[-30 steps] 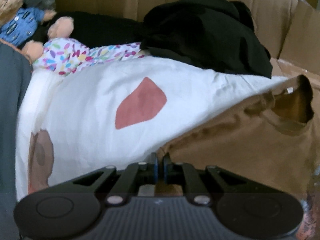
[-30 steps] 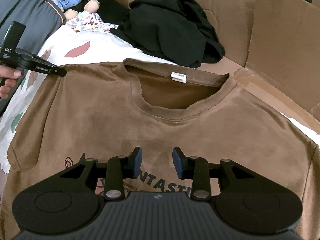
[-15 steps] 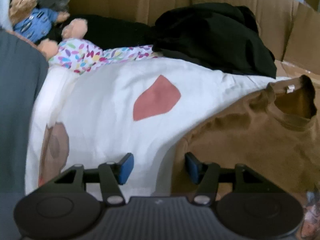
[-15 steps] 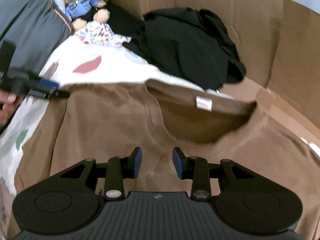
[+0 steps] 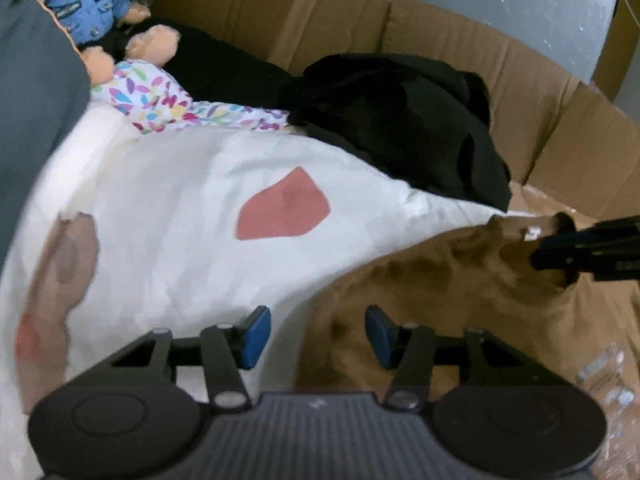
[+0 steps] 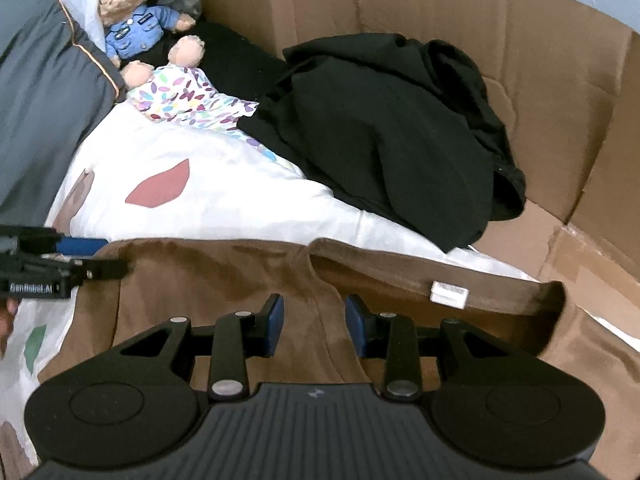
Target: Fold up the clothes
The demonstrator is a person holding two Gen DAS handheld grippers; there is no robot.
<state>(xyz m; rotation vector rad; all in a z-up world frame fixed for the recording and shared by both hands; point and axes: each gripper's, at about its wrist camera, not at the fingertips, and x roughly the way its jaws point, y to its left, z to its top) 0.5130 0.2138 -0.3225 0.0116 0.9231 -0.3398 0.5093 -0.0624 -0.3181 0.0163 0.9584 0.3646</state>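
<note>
A brown T-shirt (image 6: pixel 220 272) lies flat on the white bedsheet (image 6: pixel 208 208), collar (image 6: pixel 400 276) and white label (image 6: pixel 449 293) towards the far side. My right gripper (image 6: pixel 315 320) hovers open over the left part of the collar, with nothing pinched. My left gripper (image 5: pixel 318 328) is over the shirt's (image 5: pixel 460 300) left shoulder edge. Its jaws are closing but still wide apart, one pad over the sheet (image 5: pixel 168 216) and one over the brown cloth, pressing nothing. Each gripper shows in the other's view: the right one (image 5: pixel 580 248) at the collar, the left one (image 6: pixel 80 260) at the shoulder.
A crumpled black garment (image 6: pixel 380 132) lies beyond the shirt. A teddy bear in blue (image 6: pixel 132 16) and a flowered cloth (image 6: pixel 180 96) sit at the far left. Cardboard walls (image 6: pixel 520 40) ring the back and right. A grey cushion (image 6: pixel 36 100) borders the left.
The left gripper, earlier shut on the shirt's shoulder edge, has let go and opened. The right gripper has moved forward from the chest print up to the collar.
</note>
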